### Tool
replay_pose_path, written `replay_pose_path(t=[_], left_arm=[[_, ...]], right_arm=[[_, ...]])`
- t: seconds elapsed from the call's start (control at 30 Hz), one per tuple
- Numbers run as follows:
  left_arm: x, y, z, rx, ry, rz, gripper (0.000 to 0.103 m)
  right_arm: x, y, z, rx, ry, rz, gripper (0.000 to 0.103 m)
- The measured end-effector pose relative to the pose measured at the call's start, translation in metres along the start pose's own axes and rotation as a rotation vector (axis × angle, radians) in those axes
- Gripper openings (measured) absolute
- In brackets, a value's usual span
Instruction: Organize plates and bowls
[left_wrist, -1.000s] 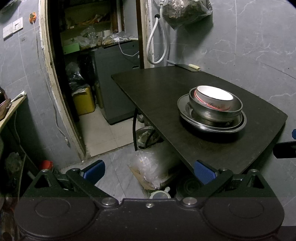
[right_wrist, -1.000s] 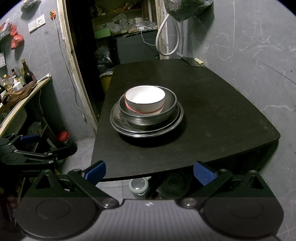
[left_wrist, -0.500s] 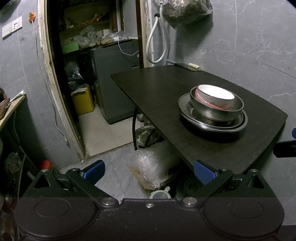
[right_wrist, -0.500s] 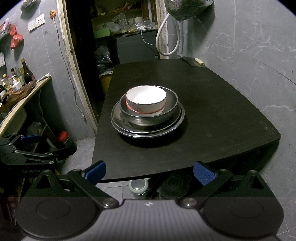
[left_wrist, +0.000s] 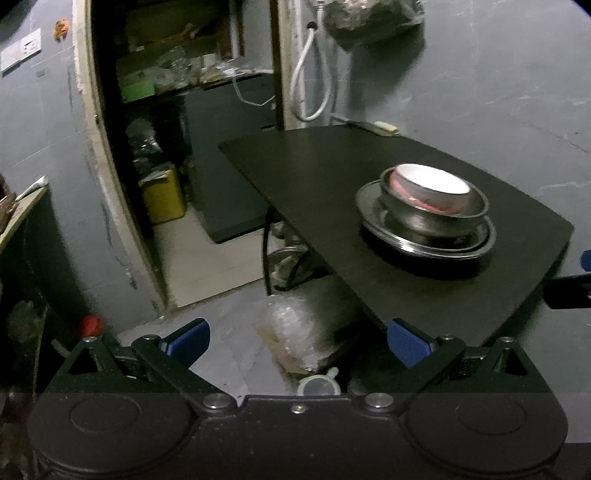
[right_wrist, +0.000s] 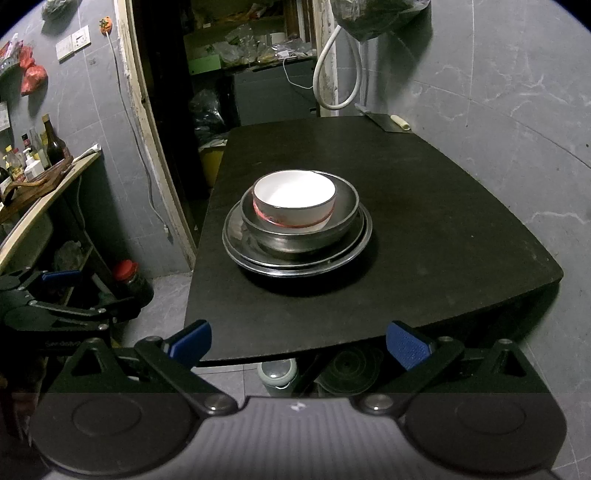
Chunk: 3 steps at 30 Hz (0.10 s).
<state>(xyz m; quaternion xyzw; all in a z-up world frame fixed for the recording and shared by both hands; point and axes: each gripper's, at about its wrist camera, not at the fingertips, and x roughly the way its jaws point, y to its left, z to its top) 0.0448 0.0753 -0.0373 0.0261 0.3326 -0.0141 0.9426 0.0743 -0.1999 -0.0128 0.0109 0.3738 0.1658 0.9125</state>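
Observation:
A white bowl with a red band (right_wrist: 294, 197) sits inside a steel bowl (right_wrist: 343, 214), which rests on stacked steel plates (right_wrist: 240, 240) on the black table (right_wrist: 424, 221). The same stack shows in the left wrist view as the white bowl (left_wrist: 432, 182), steel bowl (left_wrist: 424, 216) and plates (left_wrist: 443, 251). My right gripper (right_wrist: 297, 345) is open at the table's near edge, short of the stack, holding nothing. My left gripper (left_wrist: 297, 343) is open over the floor, left of the table and below its level, also with nothing in it.
A doorway (right_wrist: 229, 74) with cluttered shelves lies behind the table. A knife (right_wrist: 388, 121) lies at the table's far right corner. A side shelf with bottles (right_wrist: 40, 155) stands left. A plastic bag (left_wrist: 299, 336) and containers sit on the floor under the table.
The left wrist view has dropped slightly, so the stack appears a little higher and farther right. The right gripper has barely moved. Both stay open.

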Motion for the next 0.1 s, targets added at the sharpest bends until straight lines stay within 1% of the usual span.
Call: replay_pose_path(t=[0.1], left_arm=[[-0.0002,-0.0045,0.0004,0.021,-0.004,-0.011,0.102]], right_arm=[[-0.0003,0.0001,0.0006,0.0,0.0,0.0,0.103]])
